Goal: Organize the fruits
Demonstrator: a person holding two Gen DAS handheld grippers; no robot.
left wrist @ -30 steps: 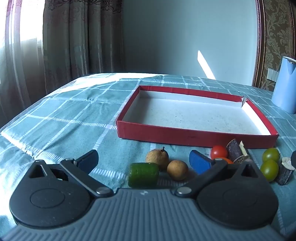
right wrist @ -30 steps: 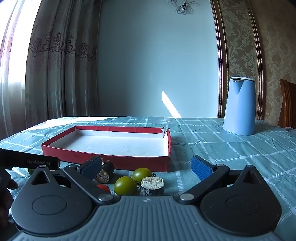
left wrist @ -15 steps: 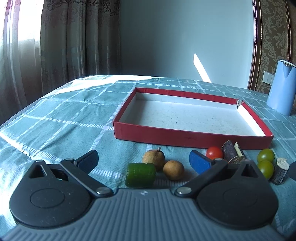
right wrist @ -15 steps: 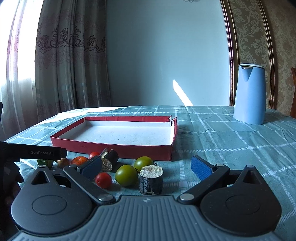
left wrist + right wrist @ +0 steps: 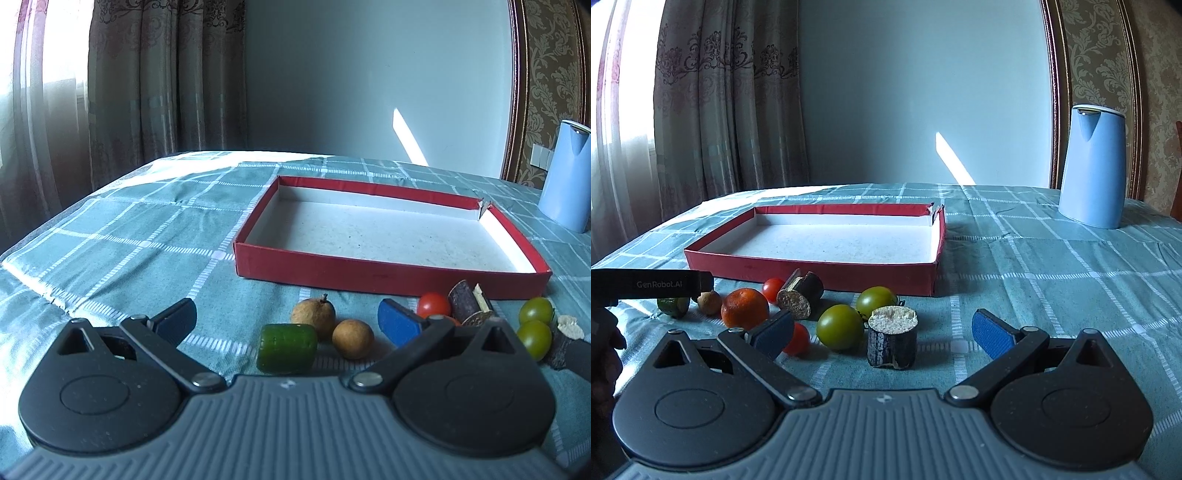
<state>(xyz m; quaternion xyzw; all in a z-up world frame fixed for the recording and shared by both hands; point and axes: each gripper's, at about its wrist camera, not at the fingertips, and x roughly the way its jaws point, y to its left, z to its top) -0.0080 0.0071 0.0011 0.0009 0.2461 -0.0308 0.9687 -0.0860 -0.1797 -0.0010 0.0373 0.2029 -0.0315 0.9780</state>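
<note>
A shallow red box (image 5: 388, 267) (image 5: 812, 267) with a white floor lies on the table. In front of it lie the fruits. In the left wrist view my left gripper (image 5: 286, 321) is open and empty, with a green cucumber piece (image 5: 286, 348) and two brown longans (image 5: 314, 314) between its fingers. In the right wrist view my right gripper (image 5: 882, 332) is open and empty around a dark sugarcane piece (image 5: 892, 343) and two green tomatoes (image 5: 839, 326). An orange (image 5: 744, 308), two red tomatoes (image 5: 774, 289) and another cane piece (image 5: 799, 298) lie to its left.
A blue kettle (image 5: 1093, 166) stands at the back right of the table. A teal checked cloth (image 5: 1052, 266) covers the table. Curtains (image 5: 129, 92) hang at the left. The left gripper's body (image 5: 650, 285) reaches in at the left of the right wrist view.
Both grippers have drawn back and risen a little, so more of the fruit shows in front of them. The fruit and the box have not moved.
</note>
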